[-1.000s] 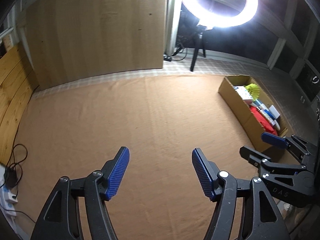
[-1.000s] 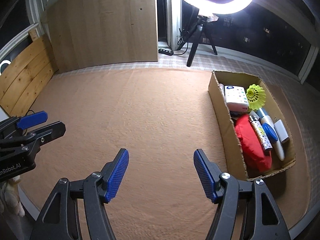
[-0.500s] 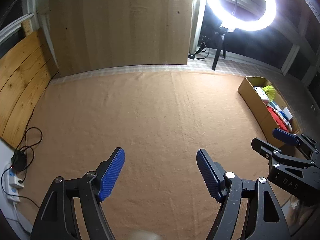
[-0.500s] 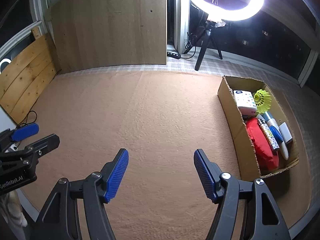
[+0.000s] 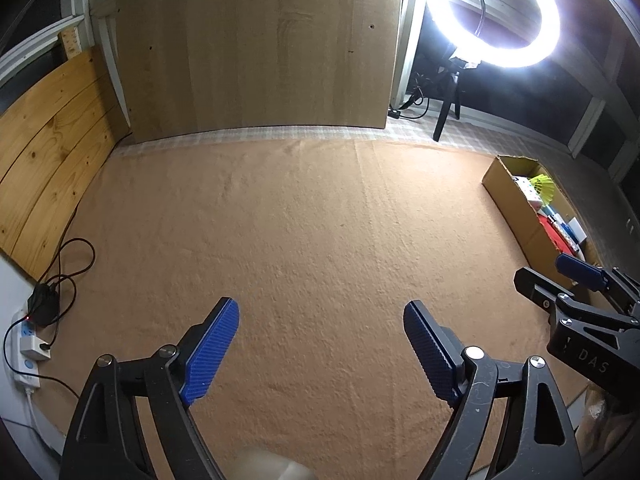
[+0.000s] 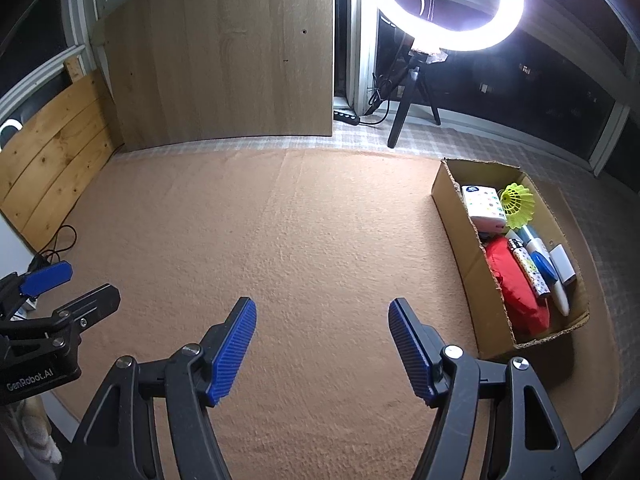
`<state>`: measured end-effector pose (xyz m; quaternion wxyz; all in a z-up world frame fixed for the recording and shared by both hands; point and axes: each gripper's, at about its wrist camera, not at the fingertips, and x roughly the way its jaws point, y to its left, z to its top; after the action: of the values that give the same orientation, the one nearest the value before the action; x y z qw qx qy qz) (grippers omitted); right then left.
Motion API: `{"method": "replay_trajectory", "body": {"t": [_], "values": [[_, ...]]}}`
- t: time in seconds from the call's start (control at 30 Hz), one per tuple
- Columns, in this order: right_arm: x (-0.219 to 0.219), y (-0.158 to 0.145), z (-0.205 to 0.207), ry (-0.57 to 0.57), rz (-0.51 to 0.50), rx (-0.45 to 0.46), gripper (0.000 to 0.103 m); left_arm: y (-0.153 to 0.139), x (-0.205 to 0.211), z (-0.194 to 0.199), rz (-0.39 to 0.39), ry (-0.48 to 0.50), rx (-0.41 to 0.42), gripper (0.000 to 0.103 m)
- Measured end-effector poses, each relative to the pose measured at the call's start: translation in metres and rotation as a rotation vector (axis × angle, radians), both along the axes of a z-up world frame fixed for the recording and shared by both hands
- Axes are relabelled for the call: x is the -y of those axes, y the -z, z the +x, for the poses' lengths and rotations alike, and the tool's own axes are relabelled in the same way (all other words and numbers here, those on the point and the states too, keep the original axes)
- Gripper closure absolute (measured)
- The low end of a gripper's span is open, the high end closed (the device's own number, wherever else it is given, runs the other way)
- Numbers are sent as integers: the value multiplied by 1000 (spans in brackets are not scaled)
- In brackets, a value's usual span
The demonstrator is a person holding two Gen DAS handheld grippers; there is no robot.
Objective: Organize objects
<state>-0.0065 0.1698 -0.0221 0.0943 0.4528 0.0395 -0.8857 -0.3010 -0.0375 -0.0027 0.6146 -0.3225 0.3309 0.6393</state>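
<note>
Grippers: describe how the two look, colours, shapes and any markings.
Both match: the left gripper and right gripper have black angular frames with silver pivot bolts and blue ribbed pads. White lettering reads "GenRobot.AI" on the left one's side and "DAS" on the right one's. No cables or sleeves show.
</note>
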Motion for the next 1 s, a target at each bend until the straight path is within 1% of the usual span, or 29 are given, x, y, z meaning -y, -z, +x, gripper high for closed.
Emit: {"method": "replay_trajectory", "body": {"t": [0.2,0.5,1.0], "values": [[-1,0,1,1,12,0,34,-3,1,3,8,0,-4,15],[-5,0,3,13,12,-2,34,-2,2,4,2,-13,-8,15],[-15,-2,3,46,35,-9,34,-1,-2,10,-3,3,-8,15]]}}
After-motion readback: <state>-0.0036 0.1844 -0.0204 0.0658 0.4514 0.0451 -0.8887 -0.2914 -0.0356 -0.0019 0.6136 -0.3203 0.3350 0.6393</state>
